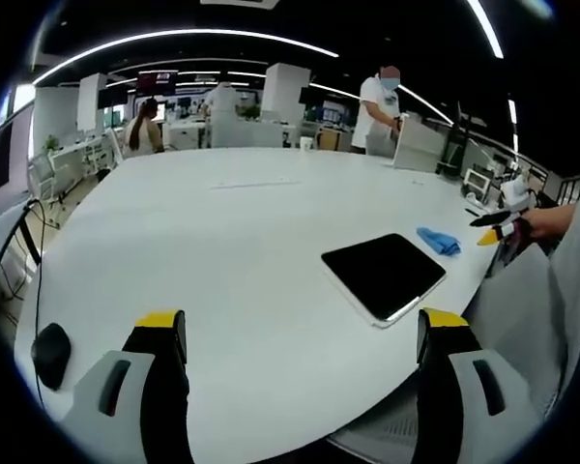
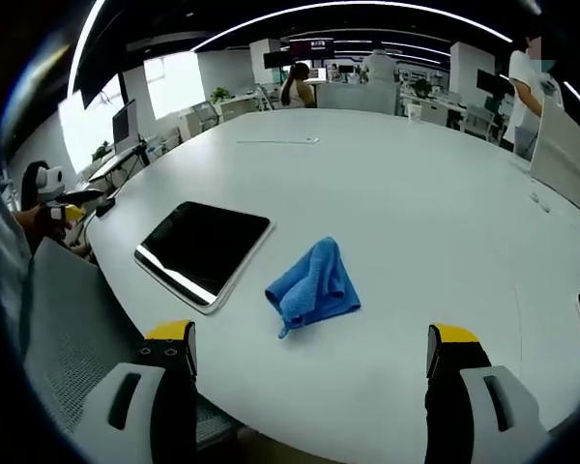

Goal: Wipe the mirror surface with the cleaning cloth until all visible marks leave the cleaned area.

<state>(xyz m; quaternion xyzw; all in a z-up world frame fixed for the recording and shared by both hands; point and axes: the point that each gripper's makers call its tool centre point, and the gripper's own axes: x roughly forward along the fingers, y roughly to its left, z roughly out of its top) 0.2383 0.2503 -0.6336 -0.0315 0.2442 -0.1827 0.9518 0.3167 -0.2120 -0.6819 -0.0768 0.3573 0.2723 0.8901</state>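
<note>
In the left gripper view the small crumpled blue cleaning cloth (image 1: 439, 241) lies too far off to make out its folds, and the other gripper (image 1: 503, 228) at the right edge is too small to tell how its fingers stand. Whether marks sit on the flat dark rectangular mirror with a pale frame (image 1: 384, 275) cannot be told here, nor in the right gripper view (image 2: 204, 250), where its glass reads plain black. The broad white counter (image 2: 425, 222) runs out past the picture's edges.
</note>
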